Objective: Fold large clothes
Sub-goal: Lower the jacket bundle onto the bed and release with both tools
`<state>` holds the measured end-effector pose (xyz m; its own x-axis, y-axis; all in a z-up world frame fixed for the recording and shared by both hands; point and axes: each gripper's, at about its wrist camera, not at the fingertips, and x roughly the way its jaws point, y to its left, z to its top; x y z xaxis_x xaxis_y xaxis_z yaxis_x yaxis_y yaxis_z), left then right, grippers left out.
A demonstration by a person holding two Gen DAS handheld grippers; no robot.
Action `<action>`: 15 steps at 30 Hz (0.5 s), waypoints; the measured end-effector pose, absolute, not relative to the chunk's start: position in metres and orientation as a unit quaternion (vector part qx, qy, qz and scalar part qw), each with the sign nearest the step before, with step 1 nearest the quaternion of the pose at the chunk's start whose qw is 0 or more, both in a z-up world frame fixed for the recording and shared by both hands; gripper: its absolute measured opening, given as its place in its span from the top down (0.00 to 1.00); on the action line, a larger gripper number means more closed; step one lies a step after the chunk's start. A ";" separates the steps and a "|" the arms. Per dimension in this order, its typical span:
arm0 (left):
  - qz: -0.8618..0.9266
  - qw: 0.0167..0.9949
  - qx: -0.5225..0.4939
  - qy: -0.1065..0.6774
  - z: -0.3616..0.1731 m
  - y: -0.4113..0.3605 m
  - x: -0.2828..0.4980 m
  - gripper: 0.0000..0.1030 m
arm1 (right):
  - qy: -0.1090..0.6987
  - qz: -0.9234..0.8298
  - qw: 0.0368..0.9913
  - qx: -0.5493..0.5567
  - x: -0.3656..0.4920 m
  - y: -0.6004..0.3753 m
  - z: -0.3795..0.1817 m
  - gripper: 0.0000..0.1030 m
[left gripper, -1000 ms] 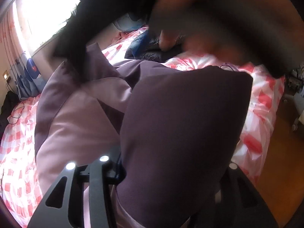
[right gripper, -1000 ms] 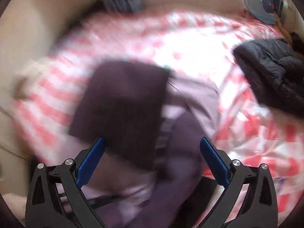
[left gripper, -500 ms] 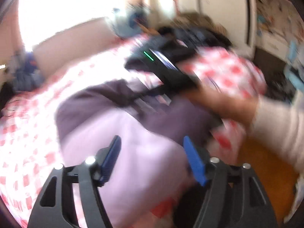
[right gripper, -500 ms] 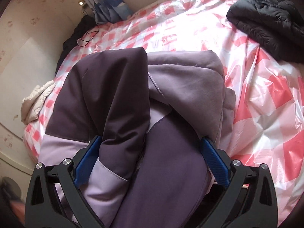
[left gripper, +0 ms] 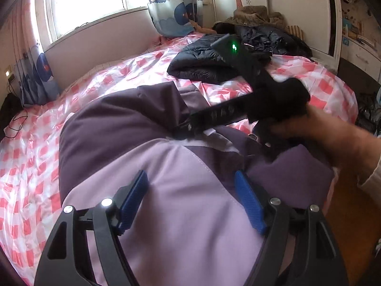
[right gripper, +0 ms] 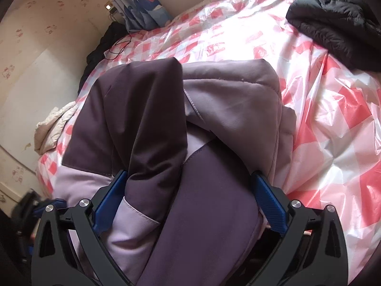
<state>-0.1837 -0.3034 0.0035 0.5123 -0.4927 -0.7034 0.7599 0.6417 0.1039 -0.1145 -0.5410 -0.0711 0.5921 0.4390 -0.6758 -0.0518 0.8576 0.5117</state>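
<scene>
From the left wrist, the left tongs [left gripper: 191, 201] have just been spreading and stand apart over the purple jacket [left gripper: 166, 190] on the bed [left gripper: 35, 147]; the right tongs [left gripper: 190, 125] dip into its folds.

From the right wrist, the right tongs [right gripper: 190, 195] are spread wide around the jacket's [right gripper: 202, 214] bunched cloth, near a black coat [right gripper: 333, 23].

Bright window [left gripper: 88, 0] glare, fisheye-warped edges

black puffer jacket [left gripper: 204, 64] on bed | curtain [left gripper: 173, 7] | possibly cream garment [right gripper: 51, 128]
</scene>
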 end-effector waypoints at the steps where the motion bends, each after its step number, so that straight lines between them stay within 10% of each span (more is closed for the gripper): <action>1: -0.372 0.845 0.205 0.326 0.003 -0.303 -0.184 0.29 | 0.437 0.136 0.859 0.229 -0.115 -0.544 -0.064 0.07; 10: -0.369 0.849 0.212 0.313 -0.007 -0.309 -0.186 0.29 | 0.387 0.082 0.889 0.232 -0.116 -0.535 0.034 0.07; 15: -0.368 0.850 0.208 0.314 -0.008 -0.307 -0.187 0.29 | 0.400 0.055 0.877 0.260 -0.084 -0.527 -0.015 0.07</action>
<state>-0.1873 -0.3072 -0.0079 0.5319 -0.4950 -0.6870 0.7566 0.6421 0.1232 -0.0838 -0.5267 -0.0154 0.6745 0.3051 -0.6722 0.1112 0.8582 0.5011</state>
